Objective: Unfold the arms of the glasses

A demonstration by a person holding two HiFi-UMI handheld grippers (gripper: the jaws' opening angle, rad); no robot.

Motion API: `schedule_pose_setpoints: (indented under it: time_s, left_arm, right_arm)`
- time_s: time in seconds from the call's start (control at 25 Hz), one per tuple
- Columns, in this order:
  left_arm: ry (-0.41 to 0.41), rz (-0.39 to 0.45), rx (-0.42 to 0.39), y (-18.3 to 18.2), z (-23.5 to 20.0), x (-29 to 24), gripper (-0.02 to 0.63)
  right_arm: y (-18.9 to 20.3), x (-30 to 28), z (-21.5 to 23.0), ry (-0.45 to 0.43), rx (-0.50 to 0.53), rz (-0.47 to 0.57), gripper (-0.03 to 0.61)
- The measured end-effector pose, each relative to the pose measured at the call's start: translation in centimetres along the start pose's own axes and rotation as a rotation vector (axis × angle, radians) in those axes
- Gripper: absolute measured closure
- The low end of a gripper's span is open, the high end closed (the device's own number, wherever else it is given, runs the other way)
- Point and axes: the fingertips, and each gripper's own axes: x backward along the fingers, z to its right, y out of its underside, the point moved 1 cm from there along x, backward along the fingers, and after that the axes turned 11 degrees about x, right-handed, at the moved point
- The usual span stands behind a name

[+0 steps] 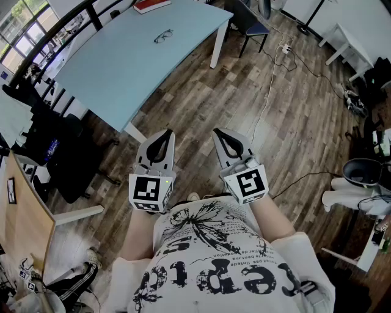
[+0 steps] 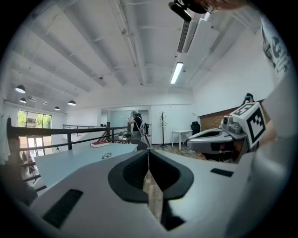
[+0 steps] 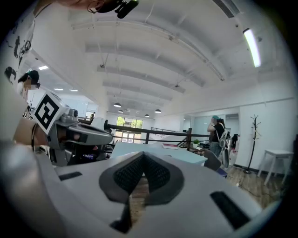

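A pair of dark-rimmed glasses (image 1: 163, 36) lies on the pale blue table (image 1: 122, 67), far ahead of both grippers; the left gripper view shows the glasses (image 2: 106, 155) small on the table top. My left gripper (image 1: 166, 134) and right gripper (image 1: 219, 132) hover side by side over the wooden floor, close to the person's body and well short of the table. Both are shut with nothing between the jaws. In the left gripper view the right gripper (image 2: 193, 142) sits at the right.
A red book (image 1: 151, 5) lies at the table's far end. A dark chair (image 1: 249, 24) stands beyond the table's right corner. A black rail (image 1: 52, 46) runs along the table's left side. A wooden desk (image 1: 21, 214) is at the left, and cables (image 1: 269, 79) cross the floor.
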Motion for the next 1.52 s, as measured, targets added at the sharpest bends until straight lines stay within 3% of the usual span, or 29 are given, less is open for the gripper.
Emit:
schedule_pose_setpoints:
  time_s: [0.72,1.0,1.28,1.52]
  left_arm:
    - [0.007,-0.013,0.045,0.5,-1.5,-1.2,0.594]
    - [-0.028,-0.031,0.052,1.6,-3.0,-5.0,0.594]
    - [-0.125,-0.025,0.055,0.5,-5.8,-13.8,0.594]
    - [-0.218,-0.003,0.061,-1.8,-5.6,-25.9,0.594]
  right_arm:
    - [0.6,-1.9,1.3,0.03,-0.051,-0.02,0.571]
    - [2.7,-4.9,3.2,-0.024,-0.043,-0.024,0.571]
    - [4.9,-12.1,10.1,-0.125,-0.019,0.002,0.571]
    - [7.3,-18.2,21.9,-0.204,-0.006,0.027,0.571]
